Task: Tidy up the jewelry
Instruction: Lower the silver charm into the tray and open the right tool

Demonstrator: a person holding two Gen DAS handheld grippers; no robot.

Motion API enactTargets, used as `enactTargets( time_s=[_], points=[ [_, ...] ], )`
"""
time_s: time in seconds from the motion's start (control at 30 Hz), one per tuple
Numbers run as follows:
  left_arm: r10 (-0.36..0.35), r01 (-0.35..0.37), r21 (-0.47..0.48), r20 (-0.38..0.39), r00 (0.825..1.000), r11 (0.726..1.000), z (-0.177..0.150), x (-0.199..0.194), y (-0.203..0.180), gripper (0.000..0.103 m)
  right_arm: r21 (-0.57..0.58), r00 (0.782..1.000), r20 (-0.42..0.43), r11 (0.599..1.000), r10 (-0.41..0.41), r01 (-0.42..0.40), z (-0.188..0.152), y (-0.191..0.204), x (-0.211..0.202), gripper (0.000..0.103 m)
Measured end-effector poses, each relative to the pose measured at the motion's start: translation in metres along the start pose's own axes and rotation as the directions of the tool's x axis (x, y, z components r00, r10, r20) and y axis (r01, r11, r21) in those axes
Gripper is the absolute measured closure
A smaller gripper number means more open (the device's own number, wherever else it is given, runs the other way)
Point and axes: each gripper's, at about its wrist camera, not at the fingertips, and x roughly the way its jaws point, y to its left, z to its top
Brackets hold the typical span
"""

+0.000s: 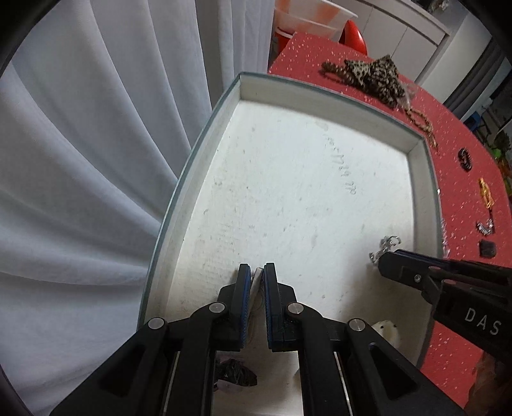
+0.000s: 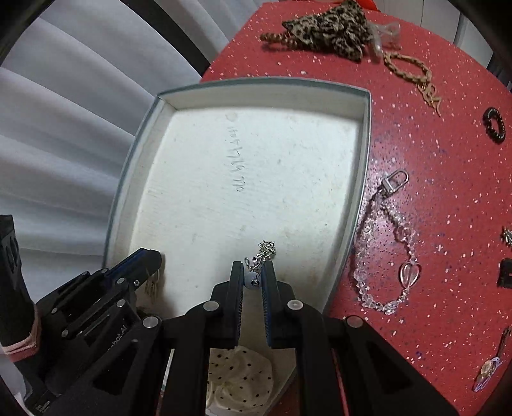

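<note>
I count one tray (image 2: 360, 179) with two scrunchies inside, white dotted (image 2: 238, 377) and dark (image 1: 235, 372), plus one leopard scrunchie (image 2: 332, 28) beyond the tray.

Item in left tongs (image 1: 256, 276) mostly hidden
</note>
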Motion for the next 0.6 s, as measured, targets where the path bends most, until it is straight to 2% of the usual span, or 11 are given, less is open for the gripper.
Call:
enactTargets(
  time_s=[0.13, 0.3, 0.6],
  points=[
    [0.027, -0.027, 0.030, 0.006, 1.000, 0.999, -0.001, 0.000, -0.006, 0.094, 0.007, 1.000, -0.008, 1.000, -0.001, 0.001, -0.004, -0.002, 0.005, 0.090],
    [0.030, -0.030, 0.022, 0.001, 1.000, 0.999, -0.002, 0.000, -0.007, 0.094, 0.005, 1.000, -0.020, 1.000, -0.002, 0.002, -0.001, 0.002, 0.004, 0.088],
    [0.045, -0.045, 0.034, 0.006, 0.999, 0.998, -0.002, -0.003, -0.010, 0.093, 0.042, 0.998, 0.063, 0.999, 0.026, -0.029, 0.010, -0.012, -0.037, 0.074]
  ],
)
